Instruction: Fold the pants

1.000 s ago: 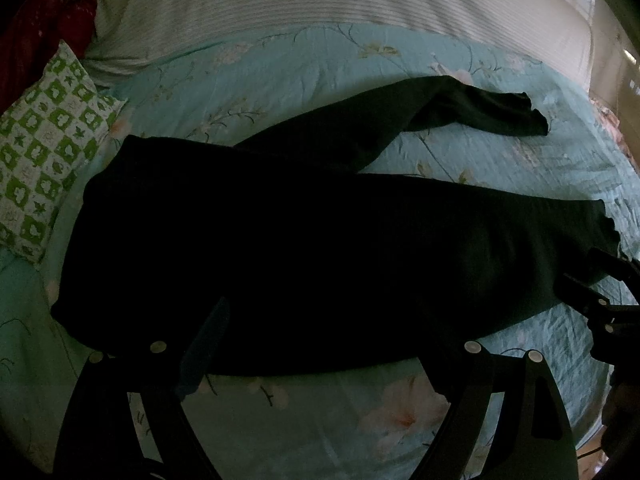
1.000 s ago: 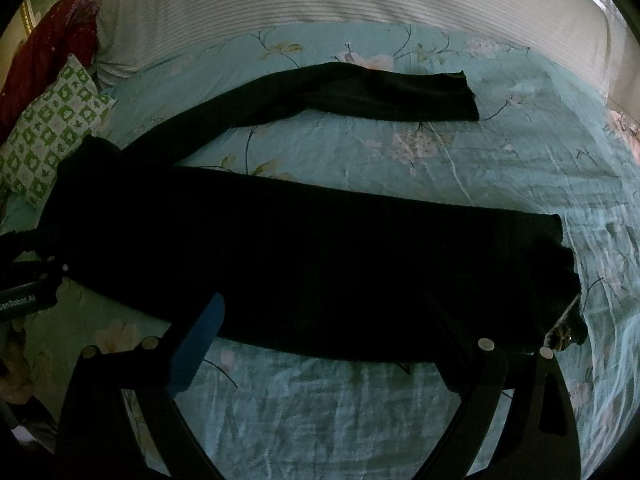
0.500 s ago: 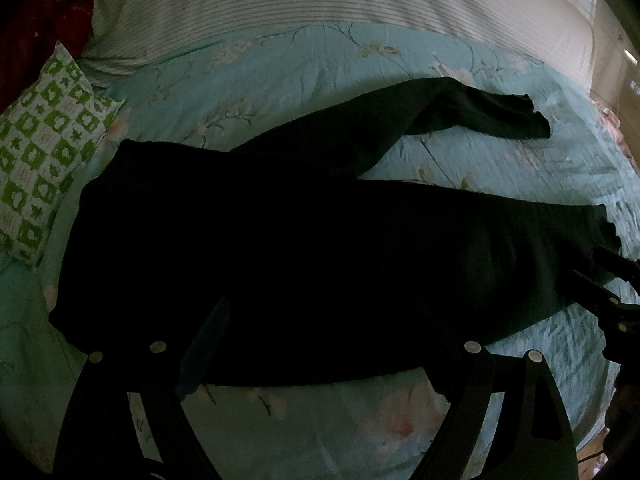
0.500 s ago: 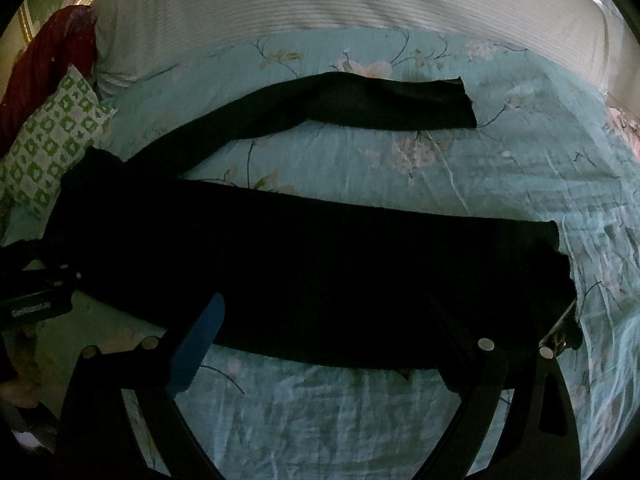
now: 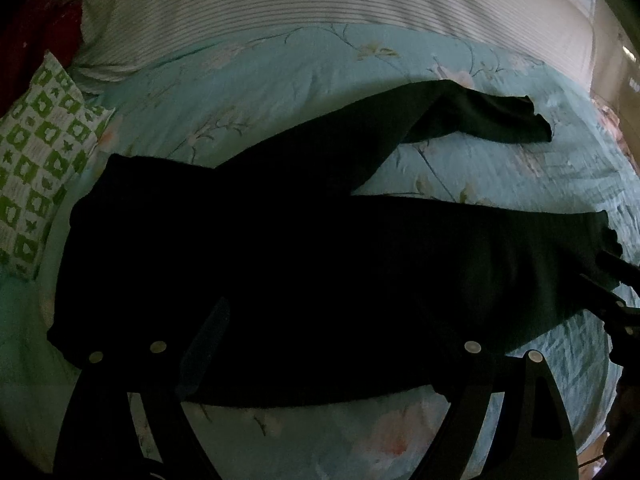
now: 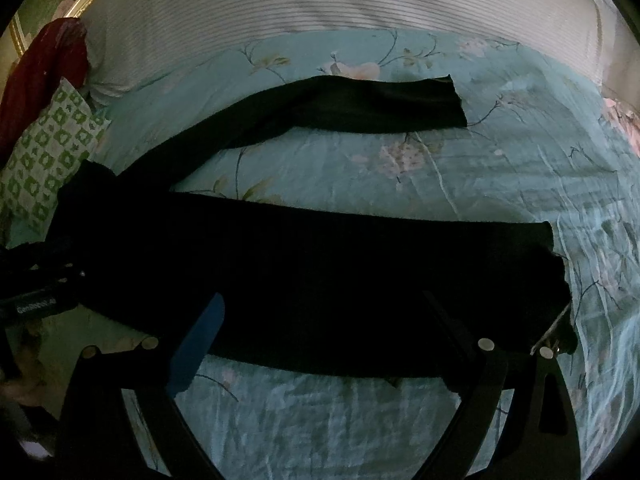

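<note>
Black pants (image 5: 280, 260) lie spread on a teal floral bedsheet (image 5: 280, 92), waist to the left, legs to the right. The near leg lies flat; the far leg (image 6: 360, 104) angles away toward the back right. My left gripper (image 5: 324, 328) is open, its fingers spread wide over the near edge of the pants near the waist. My right gripper (image 6: 320, 320) is open over the near leg, close to its cuff (image 6: 556, 280). Each gripper shows at the edge of the other's view, the right one (image 5: 616, 292) at the cuff and the left one (image 6: 36, 292) at the waist.
A green and white patterned pillow (image 5: 36, 176) lies at the left by the waist. A striped white blanket (image 6: 320, 8) runs along the back of the bed. A dark red cloth (image 6: 40, 76) hangs at the far left. A small tag (image 6: 554, 326) shows at the cuff.
Both views have shifted slightly; the pants sit a little lower in the frames, as both grippers drew back or rose a bit. The pants themselves have not moved.
</note>
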The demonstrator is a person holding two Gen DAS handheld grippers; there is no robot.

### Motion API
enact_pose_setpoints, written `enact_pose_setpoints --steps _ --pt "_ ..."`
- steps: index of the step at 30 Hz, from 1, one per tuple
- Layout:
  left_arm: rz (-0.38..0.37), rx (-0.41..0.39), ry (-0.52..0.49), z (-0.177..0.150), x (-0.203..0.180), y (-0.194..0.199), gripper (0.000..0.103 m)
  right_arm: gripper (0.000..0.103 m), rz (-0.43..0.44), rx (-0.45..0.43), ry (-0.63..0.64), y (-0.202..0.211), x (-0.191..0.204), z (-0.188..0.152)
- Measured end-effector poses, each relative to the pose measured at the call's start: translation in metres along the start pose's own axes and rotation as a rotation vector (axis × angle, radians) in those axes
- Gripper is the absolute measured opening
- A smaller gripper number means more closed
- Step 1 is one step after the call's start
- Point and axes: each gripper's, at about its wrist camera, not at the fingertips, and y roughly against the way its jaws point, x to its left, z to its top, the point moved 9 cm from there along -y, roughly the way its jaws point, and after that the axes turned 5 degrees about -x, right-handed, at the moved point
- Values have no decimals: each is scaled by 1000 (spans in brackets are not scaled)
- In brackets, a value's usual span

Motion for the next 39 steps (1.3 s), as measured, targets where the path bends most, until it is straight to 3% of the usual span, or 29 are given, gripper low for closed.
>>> enact_pose_setpoints --steps 17,31,39 --pt "22 17 -51 44 -11 -25 88 95 9 -14 -45 -9 -20 27" --pt "37 34 -174 113 -53 -78 83 95 3 -55 -141 -28 -71 93" --pt "33 93 -246 124 -57 -113 75 95 12 -46 -217 -60 -111 134"
